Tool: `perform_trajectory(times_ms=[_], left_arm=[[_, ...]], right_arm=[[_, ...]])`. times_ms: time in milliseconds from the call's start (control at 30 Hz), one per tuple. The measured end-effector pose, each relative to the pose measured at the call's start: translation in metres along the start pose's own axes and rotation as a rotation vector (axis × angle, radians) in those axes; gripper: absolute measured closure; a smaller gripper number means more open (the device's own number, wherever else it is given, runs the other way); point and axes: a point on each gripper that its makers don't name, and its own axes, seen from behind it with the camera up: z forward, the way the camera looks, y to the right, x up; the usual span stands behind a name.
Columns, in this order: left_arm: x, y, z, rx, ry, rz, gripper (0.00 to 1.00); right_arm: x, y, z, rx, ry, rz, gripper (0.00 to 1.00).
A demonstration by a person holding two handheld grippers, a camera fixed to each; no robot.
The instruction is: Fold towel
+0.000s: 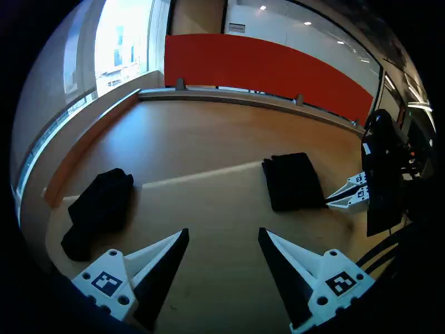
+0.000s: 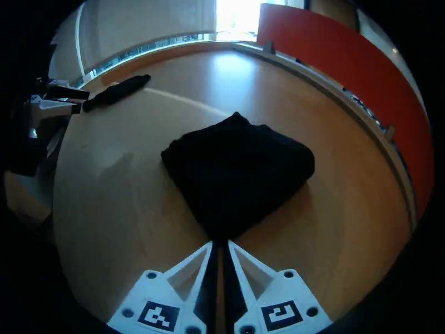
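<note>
The black towel (image 1: 292, 181) (image 2: 239, 167) lay folded into a thick, compact, roughly square pad, flat on the pale wooden surface (image 1: 222, 222), with one corner pointing toward the right gripper view's camera. Well apart from it on the same surface, a second black cloth (image 1: 100, 209) (image 2: 117, 92) lay in a crumpled, elongated heap, unfolded.

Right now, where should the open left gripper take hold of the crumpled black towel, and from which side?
The crumpled black towel lies as a long heap with no clear edge showing. Probably grip its narrow near end, the part closest to the left gripper, coming from above with the jaws across it, then lift to find a corner.
</note>
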Motion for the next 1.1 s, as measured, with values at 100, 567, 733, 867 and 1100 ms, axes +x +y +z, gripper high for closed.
perform_trajectory(times_ms=[100,567,733,867,1100], left_arm=[[-0.0006,0.0004,0.0003,-0.001,-0.002,0.003,0.07],[0.0018,0.002,0.0017,-0.007,0.0,0.007,0.07],[0.0015,0.0018,0.0016,-0.006,-0.001,0.007,0.07],[0.0021,0.0014,0.0013,-0.006,0.0,0.004,0.07],[0.0031,0.0005,0.0011,-0.004,0.003,0.006,0.07]], right_arm=[[0.0004,0.0014,0.0,-0.005,0.005,-0.003,0.98],[-0.0014,0.0077,-0.0023,-0.029,-0.003,0.0,0.98],[-0.0014,0.0085,-0.005,-0.033,-0.001,0.002,0.95],[-0.0015,0.0081,-0.0061,-0.031,-0.001,-0.004,0.95],[0.0008,0.009,-0.0051,-0.025,0.012,0.006,0.98]])
